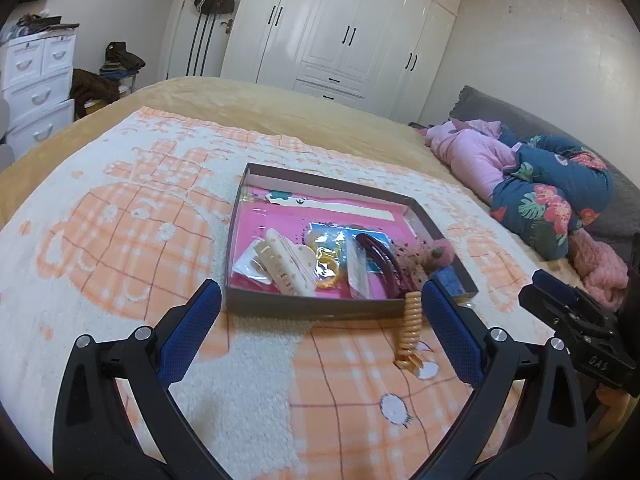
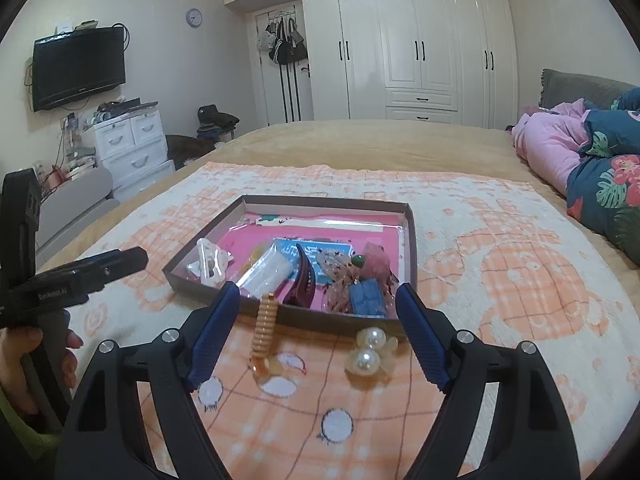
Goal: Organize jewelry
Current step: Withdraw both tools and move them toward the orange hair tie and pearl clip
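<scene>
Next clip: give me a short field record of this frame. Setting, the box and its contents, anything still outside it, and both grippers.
setting: bed with orange-and-cream blanket
box: shallow brown box, pink lining
in box: cream claw clip, dark red headband, blue block, packets
outside box: orange spiral hair tie, leaning on the box's near wall; pearl hair piece, on the blanket
left gripper: open, holding nothing
right gripper: open, holding nothing
</scene>
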`<state>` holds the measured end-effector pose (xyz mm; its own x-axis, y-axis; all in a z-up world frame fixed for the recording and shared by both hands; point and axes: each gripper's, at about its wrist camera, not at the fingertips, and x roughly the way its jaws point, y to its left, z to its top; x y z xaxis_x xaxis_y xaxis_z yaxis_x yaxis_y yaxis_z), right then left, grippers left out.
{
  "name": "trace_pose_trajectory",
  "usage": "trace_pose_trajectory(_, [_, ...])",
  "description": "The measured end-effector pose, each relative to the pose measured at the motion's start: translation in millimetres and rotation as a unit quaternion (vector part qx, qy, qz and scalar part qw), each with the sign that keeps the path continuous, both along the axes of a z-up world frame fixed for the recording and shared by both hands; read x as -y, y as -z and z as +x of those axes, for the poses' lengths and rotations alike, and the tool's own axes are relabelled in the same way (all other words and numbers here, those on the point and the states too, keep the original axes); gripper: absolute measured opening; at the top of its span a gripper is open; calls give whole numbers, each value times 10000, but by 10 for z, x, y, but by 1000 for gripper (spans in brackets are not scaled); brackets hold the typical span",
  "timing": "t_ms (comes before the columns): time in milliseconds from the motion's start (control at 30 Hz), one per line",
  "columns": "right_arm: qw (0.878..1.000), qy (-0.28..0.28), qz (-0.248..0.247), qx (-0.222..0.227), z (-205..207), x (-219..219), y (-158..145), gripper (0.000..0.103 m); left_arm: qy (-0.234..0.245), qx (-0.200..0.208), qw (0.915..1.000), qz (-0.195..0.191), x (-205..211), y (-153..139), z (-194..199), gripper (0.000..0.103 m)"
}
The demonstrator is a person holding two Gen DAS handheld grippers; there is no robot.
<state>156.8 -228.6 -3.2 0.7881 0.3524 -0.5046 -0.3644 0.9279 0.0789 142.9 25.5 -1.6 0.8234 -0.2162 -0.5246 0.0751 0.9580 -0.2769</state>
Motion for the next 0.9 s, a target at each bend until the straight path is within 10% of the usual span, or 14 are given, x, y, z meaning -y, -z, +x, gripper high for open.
trace_pose_trajectory(900, [9974,254,-312,-591,209,250,541,78,801,-368,9961,106,523,374,145,92])
